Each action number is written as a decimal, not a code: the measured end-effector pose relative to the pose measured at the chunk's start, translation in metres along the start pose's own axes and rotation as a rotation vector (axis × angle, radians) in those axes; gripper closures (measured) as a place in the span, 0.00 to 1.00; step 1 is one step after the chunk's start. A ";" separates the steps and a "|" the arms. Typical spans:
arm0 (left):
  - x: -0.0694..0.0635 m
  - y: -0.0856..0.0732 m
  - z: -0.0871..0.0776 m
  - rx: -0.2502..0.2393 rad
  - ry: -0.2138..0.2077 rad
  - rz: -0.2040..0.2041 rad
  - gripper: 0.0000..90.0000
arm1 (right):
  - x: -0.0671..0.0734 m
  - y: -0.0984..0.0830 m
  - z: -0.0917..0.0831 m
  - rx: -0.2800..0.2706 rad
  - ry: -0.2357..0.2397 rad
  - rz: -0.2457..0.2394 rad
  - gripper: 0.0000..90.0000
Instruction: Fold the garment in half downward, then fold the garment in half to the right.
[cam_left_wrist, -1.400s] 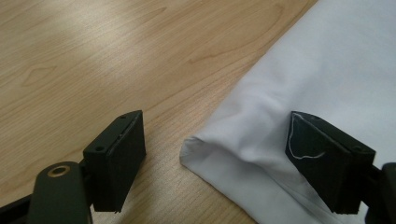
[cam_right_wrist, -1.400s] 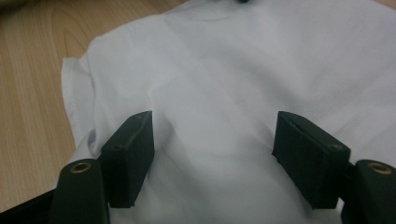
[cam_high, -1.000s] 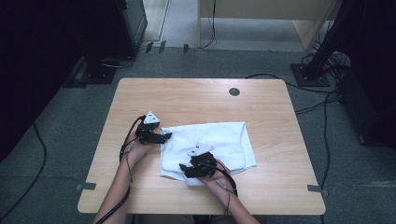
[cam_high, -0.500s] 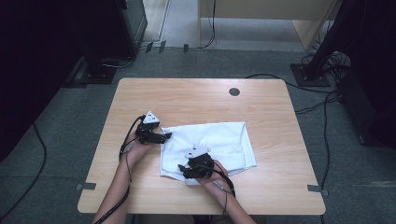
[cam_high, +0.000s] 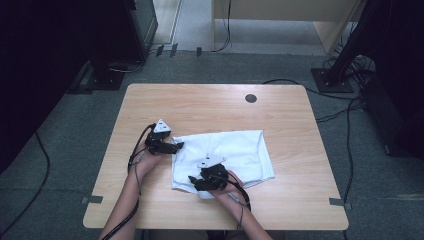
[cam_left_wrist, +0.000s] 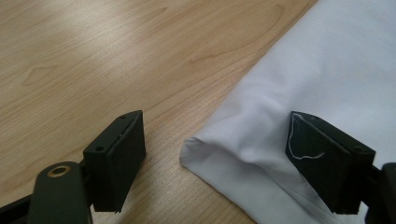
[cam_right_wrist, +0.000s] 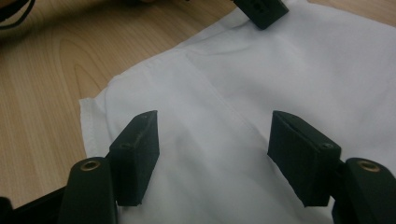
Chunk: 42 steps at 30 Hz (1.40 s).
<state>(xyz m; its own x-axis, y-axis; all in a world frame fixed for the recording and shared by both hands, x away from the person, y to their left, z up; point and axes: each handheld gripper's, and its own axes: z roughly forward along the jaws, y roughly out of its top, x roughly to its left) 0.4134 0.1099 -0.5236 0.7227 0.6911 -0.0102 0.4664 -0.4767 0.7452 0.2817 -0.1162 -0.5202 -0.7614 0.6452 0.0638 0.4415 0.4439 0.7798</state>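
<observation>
Grey carpet (cam_high: 65, 150) with trailing cables surrounds a light wood-grain counter (cam_high: 210, 107) that has a round dark cable port (cam_high: 251, 98) near its far edge. On the near half lies a white folded garment (cam_high: 240, 150), smooth, with stitched hems and a seam; no label or writing can be read on it. The left gripper (cam_high: 176, 146) sits at the garment's left corner, jaws spread astride that corner (cam_left_wrist: 205, 144) without pinching it. The right gripper (cam_high: 192, 181) rests over the near edge, jaws released, cloth lying between them ungripped.
</observation>
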 end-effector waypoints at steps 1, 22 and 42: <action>0.000 0.000 0.000 -0.001 0.000 -0.003 0.22 | 0.002 0.001 0.001 0.007 -0.007 -0.012 0.38; 0.000 0.000 0.000 0.001 -0.001 -0.002 0.22 | 0.006 0.003 0.009 0.017 -0.031 -0.030 0.39; 0.001 0.000 -0.001 -0.002 -0.008 -0.006 0.22 | 0.015 0.006 0.019 0.038 -0.017 -0.066 0.42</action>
<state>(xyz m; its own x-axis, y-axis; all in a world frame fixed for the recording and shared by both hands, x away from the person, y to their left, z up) 0.4134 0.1111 -0.5235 0.7235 0.6901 -0.0200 0.4700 -0.4711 0.7464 0.2816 -0.0920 -0.5259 -0.7815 0.6239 0.0026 0.4087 0.5088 0.7577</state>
